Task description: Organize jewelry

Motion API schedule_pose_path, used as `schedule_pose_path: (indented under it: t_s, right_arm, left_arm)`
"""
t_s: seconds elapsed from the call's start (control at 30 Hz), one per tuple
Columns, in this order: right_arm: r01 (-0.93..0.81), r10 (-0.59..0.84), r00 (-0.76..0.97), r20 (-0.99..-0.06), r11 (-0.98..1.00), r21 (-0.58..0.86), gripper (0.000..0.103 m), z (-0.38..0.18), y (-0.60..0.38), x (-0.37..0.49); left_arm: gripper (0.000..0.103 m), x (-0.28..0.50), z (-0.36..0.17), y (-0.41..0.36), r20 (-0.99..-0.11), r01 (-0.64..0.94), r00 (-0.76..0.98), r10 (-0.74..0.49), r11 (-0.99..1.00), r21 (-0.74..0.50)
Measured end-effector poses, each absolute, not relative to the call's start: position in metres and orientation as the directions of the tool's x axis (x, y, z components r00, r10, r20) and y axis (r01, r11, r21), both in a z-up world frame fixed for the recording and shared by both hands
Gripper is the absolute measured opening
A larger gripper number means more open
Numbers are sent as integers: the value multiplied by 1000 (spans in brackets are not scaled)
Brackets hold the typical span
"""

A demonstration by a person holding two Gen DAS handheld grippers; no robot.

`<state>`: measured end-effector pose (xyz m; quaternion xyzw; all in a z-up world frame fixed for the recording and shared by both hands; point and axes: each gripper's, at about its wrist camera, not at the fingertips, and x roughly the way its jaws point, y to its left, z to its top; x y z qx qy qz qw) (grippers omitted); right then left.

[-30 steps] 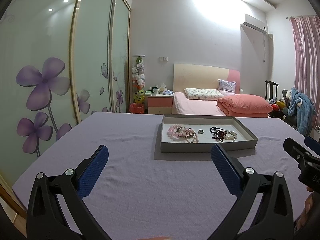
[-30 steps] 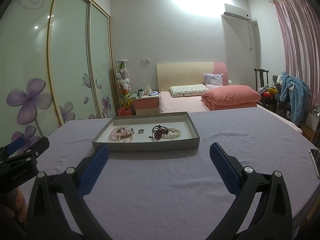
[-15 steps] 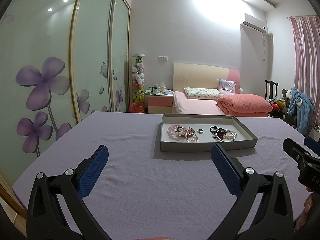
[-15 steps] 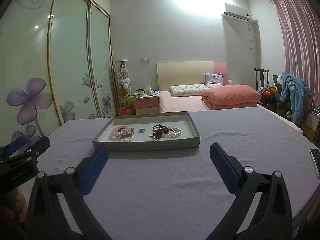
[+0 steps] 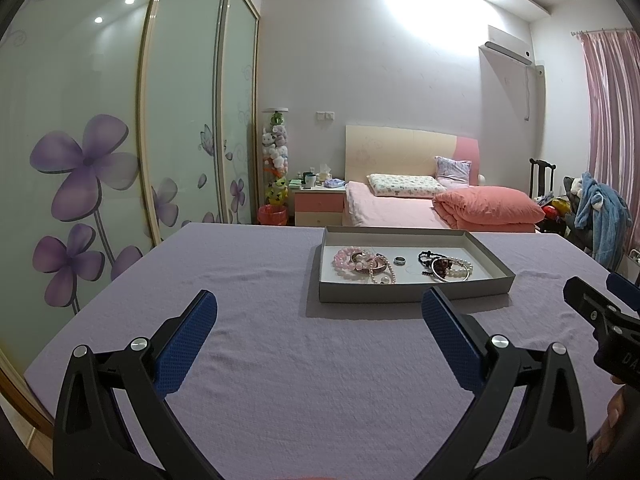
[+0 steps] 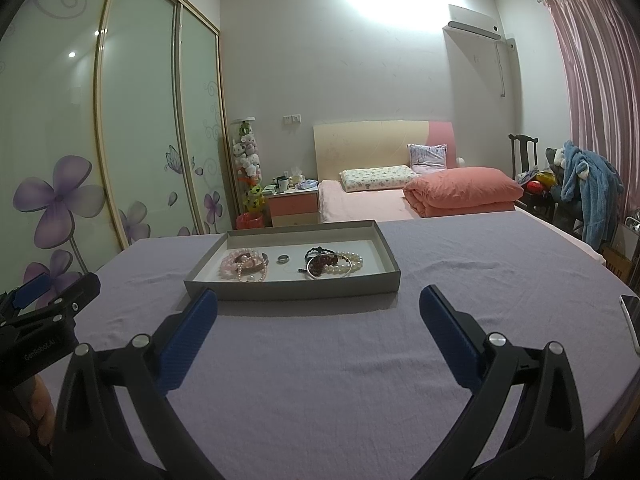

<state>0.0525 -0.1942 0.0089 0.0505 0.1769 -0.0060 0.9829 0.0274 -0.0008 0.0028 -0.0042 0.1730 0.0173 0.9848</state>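
A shallow grey box tray [image 5: 412, 293] [image 6: 296, 291] sits on the purple tablecloth [image 5: 304, 360] ahead of both grippers. Inside lie pink bead bracelets [image 5: 352, 260] [image 6: 236, 266], a small ring [image 5: 399, 261] [image 6: 283, 258], and a dark bead bracelet with a pearl strand [image 5: 448, 269] [image 6: 334, 263]. My left gripper [image 5: 319, 312] is open and empty, short of the tray. My right gripper [image 6: 318, 310] is open and empty, also short of the tray. Each gripper shows at the edge of the other's view.
A phone [image 6: 632, 320] lies at the table's right edge. Behind the table are a pink bed [image 5: 420, 208], a nightstand [image 5: 318, 204], sliding wardrobe doors with purple flowers [image 5: 120, 160] on the left, and a chair with clothes [image 5: 600, 216] on the right.
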Motion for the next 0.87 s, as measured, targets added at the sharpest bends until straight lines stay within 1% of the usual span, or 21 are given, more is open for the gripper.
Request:
schedule_pose_path:
  t_s: [0.27, 0.87]
  right_arm:
    - [25, 11, 935, -354, 995, 97, 98, -1, -191, 49]
    - [26, 10, 935, -354, 995, 98, 98, 1, -192, 51]
  left_arm:
    - [101, 27, 2, -1, -340, -38, 940, 36, 999, 1]
    - [101, 28, 3, 0, -344, -38, 938, 35, 999, -1]
